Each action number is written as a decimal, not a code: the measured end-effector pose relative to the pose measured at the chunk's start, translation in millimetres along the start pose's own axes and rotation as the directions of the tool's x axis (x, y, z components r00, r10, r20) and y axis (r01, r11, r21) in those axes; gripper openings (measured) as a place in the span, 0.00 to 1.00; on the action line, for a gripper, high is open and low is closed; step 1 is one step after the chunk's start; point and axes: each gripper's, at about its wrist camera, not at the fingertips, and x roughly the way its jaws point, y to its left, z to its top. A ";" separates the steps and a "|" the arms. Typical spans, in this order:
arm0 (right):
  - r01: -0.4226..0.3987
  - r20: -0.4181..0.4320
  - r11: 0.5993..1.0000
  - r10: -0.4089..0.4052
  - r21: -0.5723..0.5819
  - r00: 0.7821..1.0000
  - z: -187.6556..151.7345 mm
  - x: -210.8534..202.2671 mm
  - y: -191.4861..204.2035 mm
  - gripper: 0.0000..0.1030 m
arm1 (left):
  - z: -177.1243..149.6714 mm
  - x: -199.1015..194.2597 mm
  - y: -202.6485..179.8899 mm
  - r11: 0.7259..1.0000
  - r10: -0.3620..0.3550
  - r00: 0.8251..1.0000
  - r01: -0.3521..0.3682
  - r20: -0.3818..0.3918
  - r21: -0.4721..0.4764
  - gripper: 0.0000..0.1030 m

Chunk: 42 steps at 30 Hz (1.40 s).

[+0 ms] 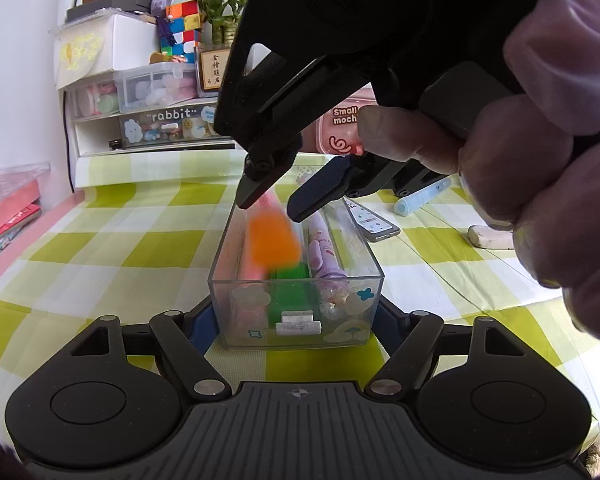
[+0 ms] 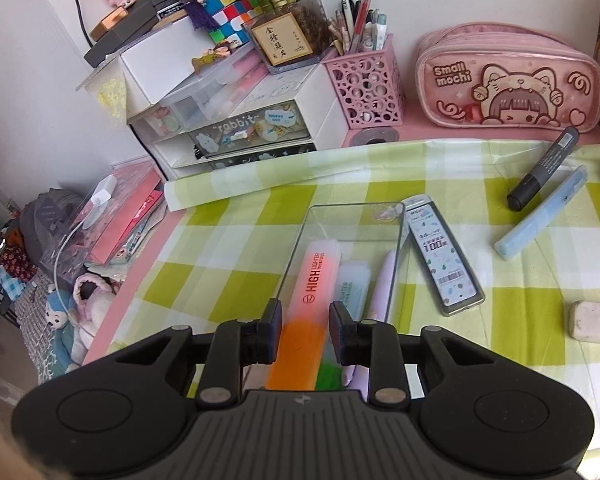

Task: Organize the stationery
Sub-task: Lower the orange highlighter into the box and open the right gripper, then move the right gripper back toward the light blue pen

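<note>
Left hand-held gripper [image 1: 296, 320] clamped on clear rectangular box [image 1: 296, 312]; right hand-held gripper [image 2: 305, 330] parted around orange highlighter [image 2: 300, 320].

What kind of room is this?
Probably a child's or student's desk at home: a pink pencil case, a pen holder full of pens, small drawers, and a checked tablecloth strewn with stationery.

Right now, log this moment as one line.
left gripper: shut on clear box | right gripper: open, orange highlighter between pads, over box | on cloth: blue pen, black marker, eraser
</note>
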 end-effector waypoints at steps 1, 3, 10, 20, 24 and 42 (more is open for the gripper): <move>0.003 -0.002 1.000 -0.003 -0.001 1.000 -0.3 0.1 1.4 0.29 | 0.0 0.0 0.0 1.000 0.000 1.000 0.000 0.000 0.000 0.72; 0.016 0.004 1.000 -0.016 -0.013 1.000 -0.5 -0.5 3.4 0.29 | 0.0 0.0 0.0 1.000 0.000 1.000 0.000 0.000 0.000 0.72; 0.023 0.033 1.000 -0.023 -0.006 0.999 0.2 -7.0 0.6 0.30 | 0.0 0.0 -0.1 1.000 0.000 1.000 0.000 0.000 0.000 0.72; 0.057 0.114 0.997 -0.062 0.043 0.992 -10.4 -32.0 -19.8 0.44 | 0.0 0.1 0.0 1.000 0.000 1.000 0.000 0.000 0.000 0.72; 0.080 0.138 0.995 -0.089 0.067 0.986 -13.2 -43.3 -33.0 0.53 | -0.1 0.0 0.1 1.000 0.000 1.000 0.000 0.000 0.000 0.72; 0.353 0.277 0.914 -0.398 0.198 0.875 -22.1 -86.7 -113.5 0.78 | 0.1 0.0 0.0 1.000 -0.001 1.000 0.001 0.000 -0.001 0.72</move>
